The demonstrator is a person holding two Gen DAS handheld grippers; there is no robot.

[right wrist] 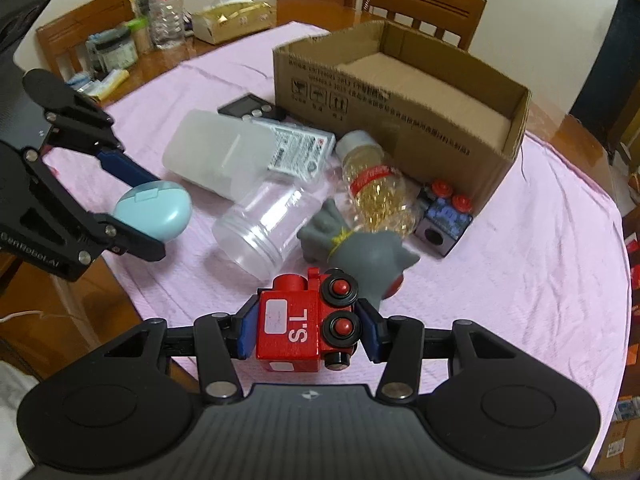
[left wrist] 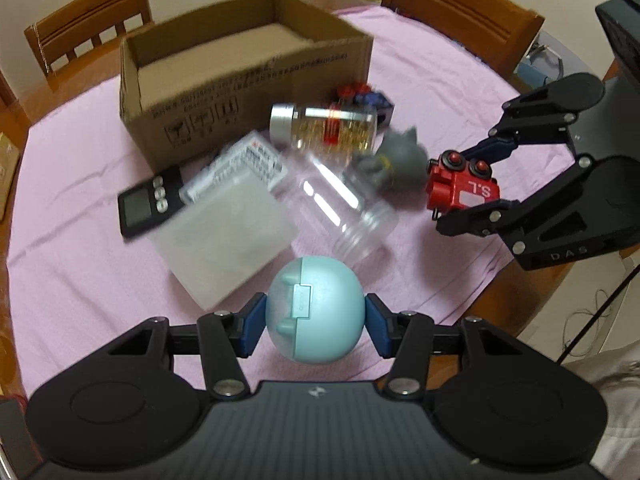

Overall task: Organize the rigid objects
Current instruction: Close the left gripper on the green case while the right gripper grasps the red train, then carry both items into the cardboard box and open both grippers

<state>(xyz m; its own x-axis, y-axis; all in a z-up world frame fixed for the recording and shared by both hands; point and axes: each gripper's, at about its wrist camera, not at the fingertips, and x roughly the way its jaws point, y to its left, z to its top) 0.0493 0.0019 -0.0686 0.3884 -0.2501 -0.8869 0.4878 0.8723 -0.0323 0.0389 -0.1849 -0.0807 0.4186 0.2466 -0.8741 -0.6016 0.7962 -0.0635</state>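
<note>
My left gripper [left wrist: 316, 316] clamps a pale blue egg-shaped plastic case [left wrist: 316, 310]. My right gripper [right wrist: 306, 330] clamps a red wooden toy train engine [right wrist: 308, 326]. Seen from the left wrist, the open brown cardboard box [left wrist: 240, 80] sits at eleven o'clock on the pink tablecloth [left wrist: 100, 272]; a clear plastic jar [left wrist: 344, 208] lies at twelve.
</note>
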